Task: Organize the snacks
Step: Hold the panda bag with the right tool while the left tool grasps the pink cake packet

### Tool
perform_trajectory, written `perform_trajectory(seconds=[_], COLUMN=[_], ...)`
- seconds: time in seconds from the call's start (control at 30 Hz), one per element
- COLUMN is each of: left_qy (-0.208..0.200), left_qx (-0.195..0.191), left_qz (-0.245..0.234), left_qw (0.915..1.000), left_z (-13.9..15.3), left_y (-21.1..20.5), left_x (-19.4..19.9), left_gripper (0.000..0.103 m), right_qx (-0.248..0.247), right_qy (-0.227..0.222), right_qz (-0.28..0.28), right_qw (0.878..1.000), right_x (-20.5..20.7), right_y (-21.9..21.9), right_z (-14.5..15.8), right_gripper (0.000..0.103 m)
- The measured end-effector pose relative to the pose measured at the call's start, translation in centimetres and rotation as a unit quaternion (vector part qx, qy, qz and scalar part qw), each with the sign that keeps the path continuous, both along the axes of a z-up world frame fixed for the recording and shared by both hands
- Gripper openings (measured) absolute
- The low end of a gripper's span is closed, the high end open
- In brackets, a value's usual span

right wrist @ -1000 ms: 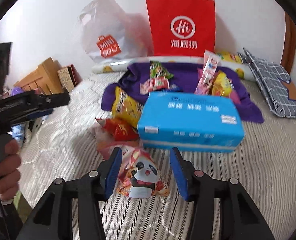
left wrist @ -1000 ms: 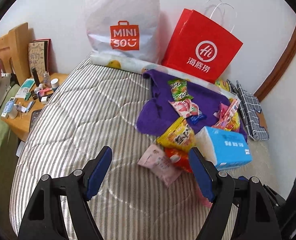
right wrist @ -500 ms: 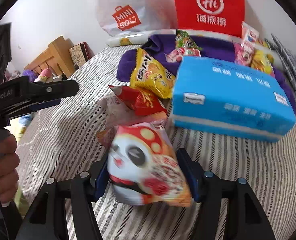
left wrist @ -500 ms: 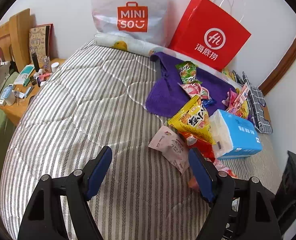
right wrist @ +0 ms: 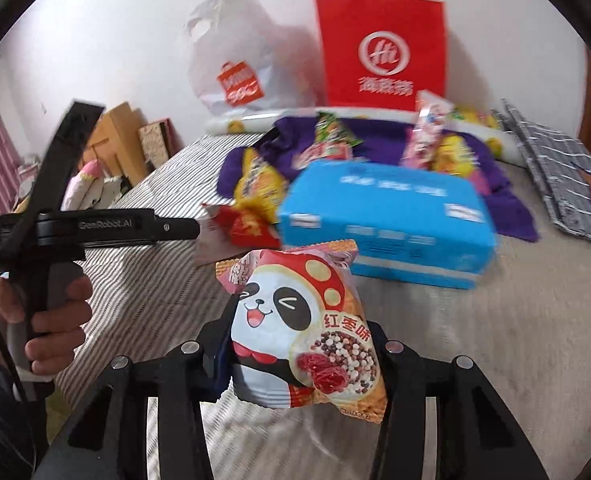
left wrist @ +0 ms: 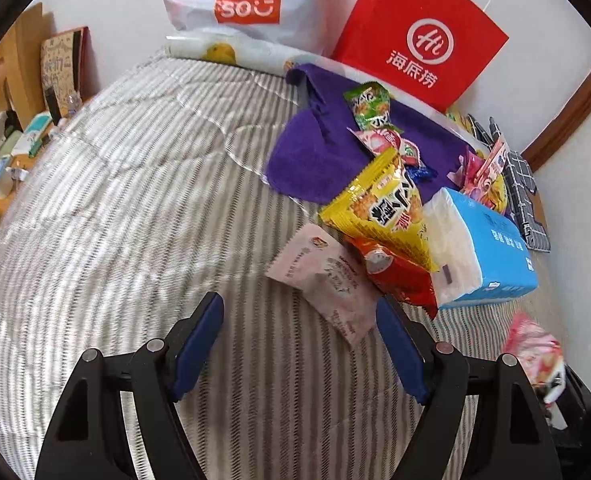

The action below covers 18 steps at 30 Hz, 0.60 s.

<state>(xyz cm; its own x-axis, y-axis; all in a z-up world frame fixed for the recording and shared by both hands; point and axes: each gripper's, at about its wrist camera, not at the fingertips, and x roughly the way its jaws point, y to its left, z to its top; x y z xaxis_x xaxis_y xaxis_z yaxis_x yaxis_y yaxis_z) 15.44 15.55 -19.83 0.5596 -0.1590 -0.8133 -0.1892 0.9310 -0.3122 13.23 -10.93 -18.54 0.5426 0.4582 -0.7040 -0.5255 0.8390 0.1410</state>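
Left gripper: jaws apart, nothing between them, over the striped mattress; pale pink packet lies just ahead by the right pad. Right gripper: jaws closing, clamped on the panda snack bag, held clear of the mattress. Blue tissue pack sits behind it, 1 yellow packet alongside.
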Motion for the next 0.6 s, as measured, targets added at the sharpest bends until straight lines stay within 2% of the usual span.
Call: perform_trajectory(seconds=[0.13, 0.27, 0.47, 0.5, 0.6], left_qy=[-0.002, -0.009, -0.015, -0.016, -0.018], left_qx=[0.006, 0.047, 0.070, 0.073, 0.088], left_qz=[-0.005, 0.001, 0.005, 0.004, -0.009], left_qw=[1.0000, 0.9989, 0.9974, 0.9972, 0.9959], left_z=[-0.2, -0.3, -0.3, -0.3, -0.4], left_y=[-1.1, -2.6, -3.2, -3.3, -3.7], left_x=[0.9, 1.9, 2.2, 2.1, 1.8], left_gripper=[0.076, 0.074, 0.074, 0.072, 0.058], right_qx=[-0.004, 0.010, 0.013, 0.014, 0.017], right_qy=[-0.003, 0.012, 0.007, 0.008, 0.008], right_qz=[-0.040, -0.064, -0.081, -0.083, -0.087], right_qw=[0.999, 0.998, 0.997, 0.996, 0.996], right_x=[-0.2, 0.1, 0.4, 0.5, 0.6], right_y=[-2.8, -5.2, -7.0, -7.1, -7.5], right_z=[-0.3, -0.9, -1.1, -1.1, -1.1], right_gripper=[0.045, 0.045, 0.045, 0.045, 0.045])
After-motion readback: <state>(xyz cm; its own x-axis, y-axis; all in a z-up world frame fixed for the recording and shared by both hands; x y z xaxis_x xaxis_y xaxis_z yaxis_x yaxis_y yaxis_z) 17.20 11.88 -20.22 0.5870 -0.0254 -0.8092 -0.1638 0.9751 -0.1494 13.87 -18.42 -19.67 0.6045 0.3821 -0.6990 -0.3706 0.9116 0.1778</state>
